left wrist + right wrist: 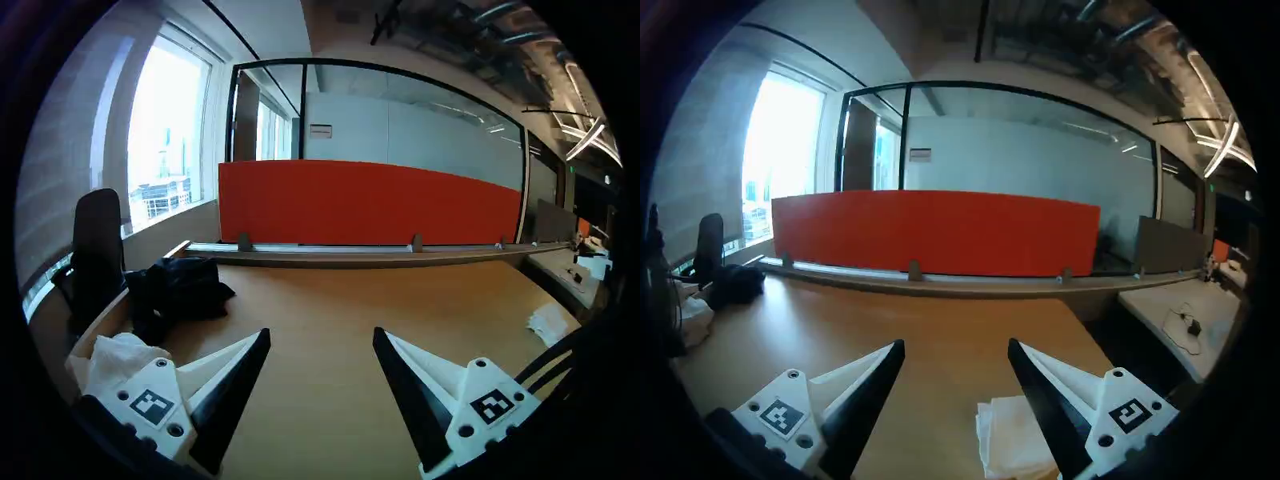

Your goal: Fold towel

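Both my grippers hang released over the desk, with nothing between the fingers. The left gripper (320,332) has its jaws spread wide above bare wood, and the right gripper (954,344) is just as open.

The white towel (1012,438) lies flat at the near right of the desk (880,320), just under the right gripper's right-hand finger and apart from it. In the left gripper view I take the small white heap (549,322) at the desk's right edge to be the same piece, though it is too small there to be sure.

It looks layered and roughly squared — soft, light, with no stiffness to lean on. I'd expect it to sag and bunch rather than move as a sheet. So I'd pinch a corner or a free edge, one per gripper, and not the middle. The wood looks smooth, so the fabric may slip; a low lift seems wiser than a push.

At the near left, just beside the left gripper's left finger, sits a crumpled white cloth (120,356). Behind it are a dark bundle (172,292) and an office chair (96,240).

An orange divider (360,204) runs along the desk's far edge, with a glass wall (416,136) beyond and a bright window (164,144) to the left. Off to the right stands a pale side desk (1160,308) with a cable (1188,320) on it.
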A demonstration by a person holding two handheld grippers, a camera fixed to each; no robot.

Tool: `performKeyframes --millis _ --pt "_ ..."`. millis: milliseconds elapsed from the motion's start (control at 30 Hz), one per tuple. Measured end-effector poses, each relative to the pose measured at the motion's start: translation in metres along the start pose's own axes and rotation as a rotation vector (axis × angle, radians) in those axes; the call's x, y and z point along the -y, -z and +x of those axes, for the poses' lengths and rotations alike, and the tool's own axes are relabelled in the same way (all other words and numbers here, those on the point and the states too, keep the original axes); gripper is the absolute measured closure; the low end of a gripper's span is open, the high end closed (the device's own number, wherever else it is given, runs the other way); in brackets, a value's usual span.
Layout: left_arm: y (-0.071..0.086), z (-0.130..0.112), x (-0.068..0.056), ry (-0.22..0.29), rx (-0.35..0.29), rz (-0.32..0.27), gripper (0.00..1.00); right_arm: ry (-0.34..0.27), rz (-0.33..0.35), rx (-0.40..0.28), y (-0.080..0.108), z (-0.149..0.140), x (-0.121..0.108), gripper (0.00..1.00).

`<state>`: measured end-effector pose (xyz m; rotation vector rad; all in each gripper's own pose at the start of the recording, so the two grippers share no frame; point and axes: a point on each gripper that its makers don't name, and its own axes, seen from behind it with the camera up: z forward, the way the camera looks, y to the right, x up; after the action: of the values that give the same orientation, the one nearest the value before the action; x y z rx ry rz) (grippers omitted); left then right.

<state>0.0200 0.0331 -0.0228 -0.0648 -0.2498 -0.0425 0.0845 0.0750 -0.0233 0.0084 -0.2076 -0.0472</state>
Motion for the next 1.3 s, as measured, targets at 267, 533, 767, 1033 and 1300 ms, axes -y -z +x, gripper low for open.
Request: performKeyframes --millis 267,533,767,1033,1300 --pt "-0.001 0.018 0.009 -0.009 -0.053 0.003 0.05 -0.026 -0.007 -0.072 -0.002 0.028 0.019 0.00" --pt "-0.004 0.032 0.011 -0.008 -0.094 -0.012 0.04 -0.029 -0.012 -0.119 -0.002 0.045 0.041 0.00" --pt "-0.007 0.038 0.012 -0.005 -0.124 -0.018 0.05 -0.023 -0.006 -0.132 -0.004 0.051 0.063 0.00" --pt "-0.011 0.040 0.016 -0.004 -0.164 -0.021 0.05 -0.026 -0.003 -0.145 -0.008 0.058 0.081 0.00" --pt "-0.014 0.036 0.024 -0.024 -0.216 -0.011 0.05 -0.014 -0.013 -0.152 -0.010 0.054 0.092 0.00"
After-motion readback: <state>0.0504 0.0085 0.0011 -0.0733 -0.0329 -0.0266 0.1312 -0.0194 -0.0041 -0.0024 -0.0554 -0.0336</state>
